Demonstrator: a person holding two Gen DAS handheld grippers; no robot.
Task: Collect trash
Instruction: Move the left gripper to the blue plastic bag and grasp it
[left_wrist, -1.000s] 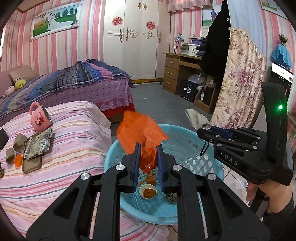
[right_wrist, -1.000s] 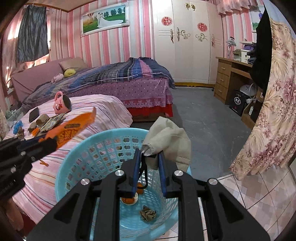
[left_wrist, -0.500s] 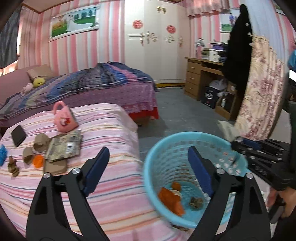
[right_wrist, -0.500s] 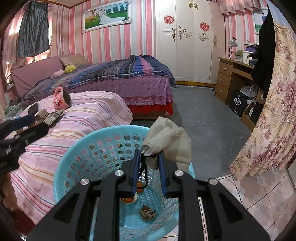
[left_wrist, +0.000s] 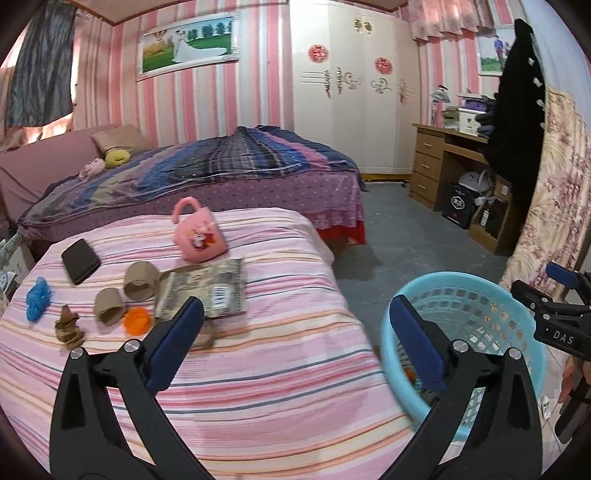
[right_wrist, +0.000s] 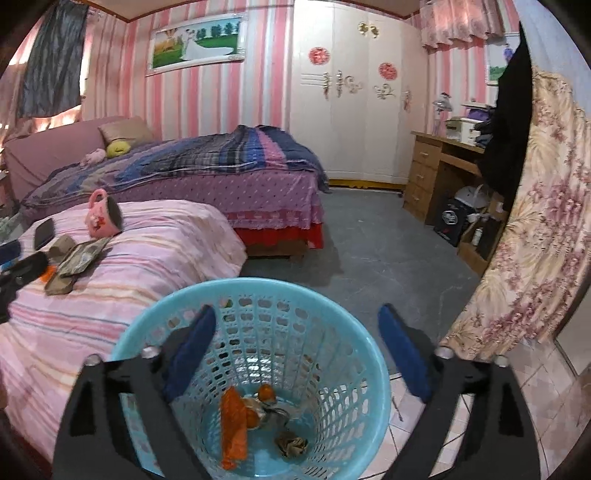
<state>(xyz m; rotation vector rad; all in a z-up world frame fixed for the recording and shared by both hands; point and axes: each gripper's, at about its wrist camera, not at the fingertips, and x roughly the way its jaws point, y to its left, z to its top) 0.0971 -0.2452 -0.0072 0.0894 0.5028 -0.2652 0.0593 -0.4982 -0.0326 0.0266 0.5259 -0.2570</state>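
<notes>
The left gripper (left_wrist: 295, 328) hung over the near edge of the striped bed (left_wrist: 229, 373), its fingers spread wide apart with nothing between them. The right gripper (right_wrist: 297, 341) was poised above the blue basket (right_wrist: 373, 373), fingers likewise wide apart and empty. The basket stood on the floor just beside the bed. In its bottom lay an orange wrapper (right_wrist: 232, 424), a small orange round thing (right_wrist: 266, 392), a pale crumpled piece (right_wrist: 267, 411) between them and a brown crumpled wad (right_wrist: 291, 443). On the bed, well apart from the basket, more trash lay scattered: two cardboard tubes (left_wrist: 140, 280) side by side, an orange cap (left_wrist: 137, 320) just beside the nearer tube, a flat printed packet (left_wrist: 207, 288) next to them, a brown crumpled scrap (left_wrist: 68, 326) and a blue lumpy thing (left_wrist: 38, 298) toward the left edge. A pink mug (left_wrist: 197, 232) lay tipped on its side behind the packet, and a black phone (left_wrist: 80, 260) lay flat to the left of the tubes. In the left wrist view the right gripper showed at the far right edge, beyond the basket's rim.
</notes>
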